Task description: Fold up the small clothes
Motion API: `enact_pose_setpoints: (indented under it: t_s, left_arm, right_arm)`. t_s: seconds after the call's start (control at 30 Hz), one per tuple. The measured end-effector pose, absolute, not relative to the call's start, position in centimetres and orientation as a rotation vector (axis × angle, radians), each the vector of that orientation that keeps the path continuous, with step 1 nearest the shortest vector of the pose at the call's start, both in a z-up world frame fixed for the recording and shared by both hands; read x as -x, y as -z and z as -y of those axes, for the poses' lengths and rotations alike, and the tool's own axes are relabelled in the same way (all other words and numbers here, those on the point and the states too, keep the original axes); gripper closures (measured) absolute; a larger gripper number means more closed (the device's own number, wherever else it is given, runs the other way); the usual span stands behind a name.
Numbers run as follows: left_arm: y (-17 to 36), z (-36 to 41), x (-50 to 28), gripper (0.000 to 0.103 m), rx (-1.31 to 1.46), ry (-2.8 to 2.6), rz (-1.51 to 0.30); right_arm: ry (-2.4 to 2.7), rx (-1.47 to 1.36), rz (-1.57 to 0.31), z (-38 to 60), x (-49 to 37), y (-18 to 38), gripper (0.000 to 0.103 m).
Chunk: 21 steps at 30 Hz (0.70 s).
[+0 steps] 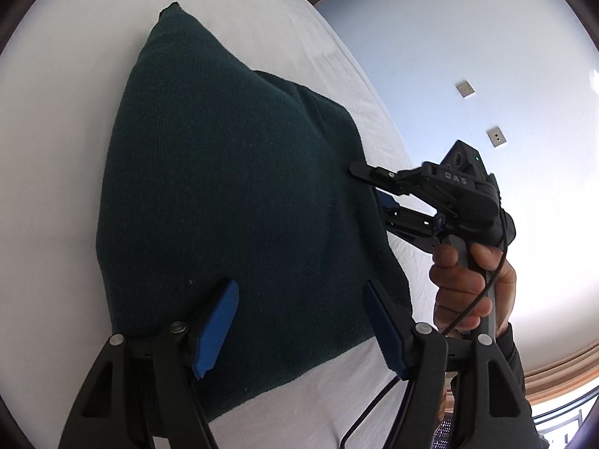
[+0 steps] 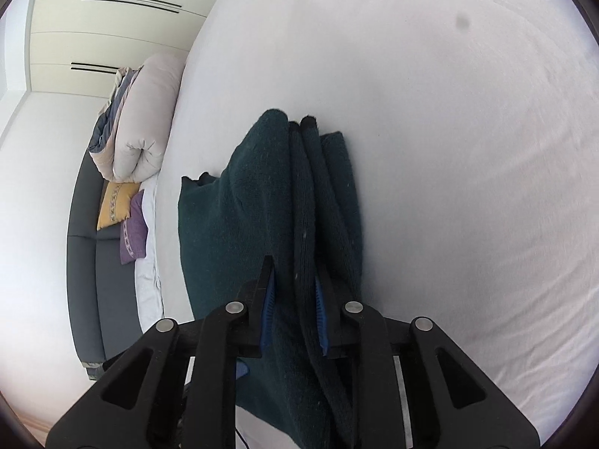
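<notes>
A dark green knit garment [image 1: 224, 187] lies folded on the white bed sheet [image 1: 56, 112]. My left gripper [image 1: 301, 288] hovers over its near edge, its blue pads spread wide with nothing between them. My right gripper [image 1: 368, 185], held by a hand [image 1: 464, 280], bites the garment's right edge, one finger on top and one beneath. In the right wrist view the garment [image 2: 239, 205] is bunched into several upright folds, and the right gripper [image 2: 294, 273] is shut on them, both pads against the cloth. The bed sheet [image 2: 449, 149] spreads out to the right of the garment.
A grey bench [image 2: 112, 262] along the bed's left side carries a yellow cushion [image 2: 116, 202], a purple cushion [image 2: 133, 235] and a rolled duvet [image 2: 142, 112]. Cream wardrobe doors [image 2: 112, 18] stand behind. Two wall sockets [image 1: 465, 89] sit on the blue wall past the bed's right edge.
</notes>
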<state>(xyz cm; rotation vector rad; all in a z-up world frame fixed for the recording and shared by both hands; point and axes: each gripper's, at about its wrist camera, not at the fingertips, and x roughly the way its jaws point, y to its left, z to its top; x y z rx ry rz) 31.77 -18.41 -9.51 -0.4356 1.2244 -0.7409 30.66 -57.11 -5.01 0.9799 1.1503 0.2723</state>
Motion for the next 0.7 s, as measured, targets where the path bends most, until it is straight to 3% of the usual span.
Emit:
enact_pose_setpoints:
  t_s: [0.07,0.2,0.33,0.53,0.7]
  left_arm:
    - [9.6,18.0,-31.7,0.032,0.445,0.742,-1.227]
    - [9.6,18.1,-31.3,0.032,0.436,0.739,-1.223]
    - [9.5,18.0,-31.1,0.032,0.437,0.735,-1.231]
    - [8.6,19.3,-30.9,0.032,0.386,0.737,-1.236]
    - [9.7,19.9,-31.3,0.032,0.394,0.735,-1.239]
  right_arm:
    - [-0.294,-0.952,-1.142,56.1,-29.3,4.4,0.073]
    - [-0.305,-0.849,-1.164,54.0,-25.1,3.7,0.073]
    - [-0.271,-0.838,-1.173,54.2,-22.6,3.7,0.091]
    - [-0.254,-0.87,-1.155,55.0,-19.5,3.2,0.092]
    - [-0.268,-0.96,-1.149,56.3,-21.2,6.7,0.092]
